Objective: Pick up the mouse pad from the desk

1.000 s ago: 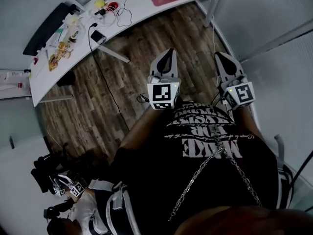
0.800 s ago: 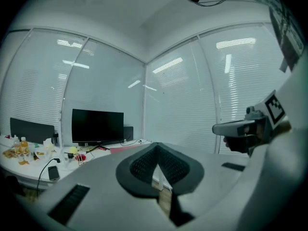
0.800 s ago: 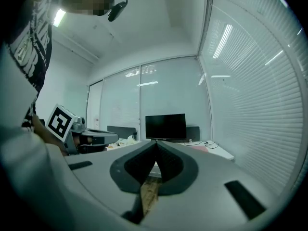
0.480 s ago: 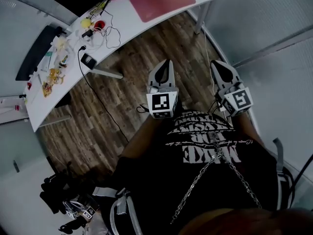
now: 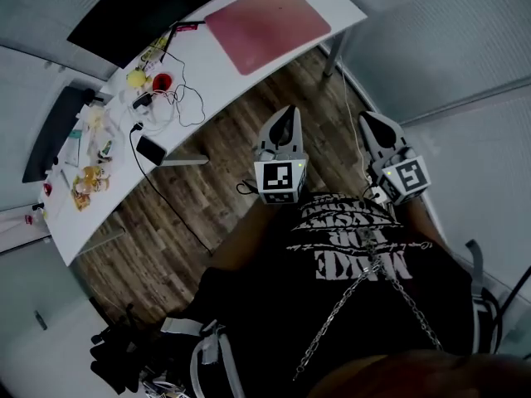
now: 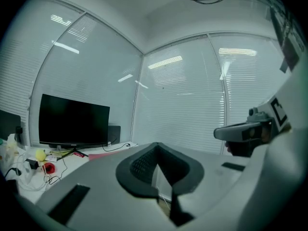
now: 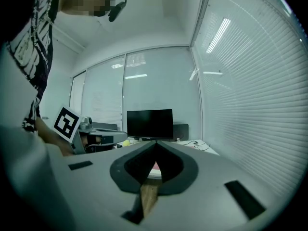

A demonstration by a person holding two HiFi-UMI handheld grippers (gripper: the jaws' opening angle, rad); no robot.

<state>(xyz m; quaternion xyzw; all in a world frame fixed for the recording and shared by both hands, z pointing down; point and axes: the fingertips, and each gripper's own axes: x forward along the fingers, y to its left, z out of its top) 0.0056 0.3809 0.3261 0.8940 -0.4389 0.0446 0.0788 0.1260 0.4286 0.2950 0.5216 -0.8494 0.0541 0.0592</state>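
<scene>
A pink mouse pad (image 5: 267,25) lies flat on the right end of a long white desk (image 5: 207,65), in front of a black monitor (image 5: 145,11). Both grippers are held level over the wood floor, well short of the desk, and carry nothing. My left gripper (image 5: 287,116) is shut, its tips pointing toward the pad. My right gripper (image 5: 367,118) is shut too, beside the left one and nearer the glass wall. In the left gripper view a pink strip of the mouse pad (image 6: 103,154) shows on the desk. In the right gripper view the mouse pad (image 7: 155,167) peeks between the jaw tips.
The desk's left half holds cables (image 5: 178,98), a phone (image 5: 150,150), a yellow ball (image 5: 135,79), a red object (image 5: 162,81), a keyboard (image 5: 55,131) and small clutter. A desk leg (image 5: 330,56) stands right of the pad. Glass walls with blinds (image 5: 448,48) close the right side. Dark gear (image 5: 124,359) lies on the floor at lower left.
The desk and pink pad have come further into the head view and lie closer; both grippers have advanced toward the desk, still shut and empty.
</scene>
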